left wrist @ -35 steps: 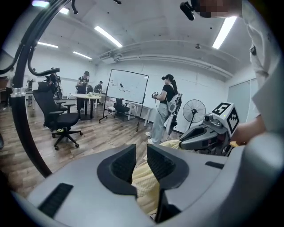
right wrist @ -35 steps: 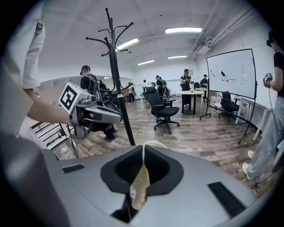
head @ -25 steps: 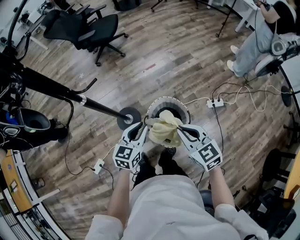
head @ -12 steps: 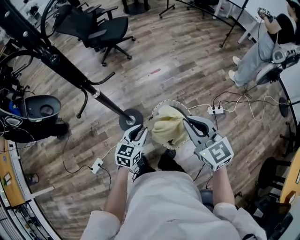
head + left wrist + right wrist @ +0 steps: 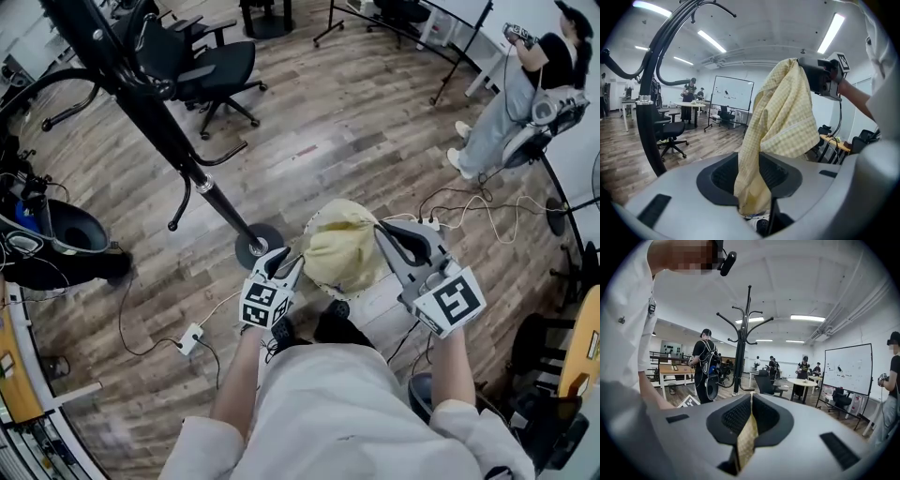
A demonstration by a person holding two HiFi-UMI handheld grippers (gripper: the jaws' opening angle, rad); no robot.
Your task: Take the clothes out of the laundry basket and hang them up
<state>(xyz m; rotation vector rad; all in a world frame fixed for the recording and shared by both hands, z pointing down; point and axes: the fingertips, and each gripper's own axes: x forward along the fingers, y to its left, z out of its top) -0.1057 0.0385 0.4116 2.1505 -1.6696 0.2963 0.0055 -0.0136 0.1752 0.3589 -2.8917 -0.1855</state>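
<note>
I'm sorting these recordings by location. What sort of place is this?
Probably an open-plan office or lab: rolling office chairs on a wood-look floor, a whiteboard on a stand, and a round meeting table.

Pale yellow garment of finely checked cloth [image 5: 342, 258], its lower end plainer yellow. Black metal coat stand [image 5: 150, 103] and black swivel office chair [image 5: 211, 61] on brown, grey-streaked wood-plank floor [image 5: 356, 131].

Reaching forward with both arms, opening the left gripper's [image 5: 292, 263] jaws around the yellow cloth [image 5: 343, 251], pinching it tight in the right gripper [image 5: 383, 229]
</note>
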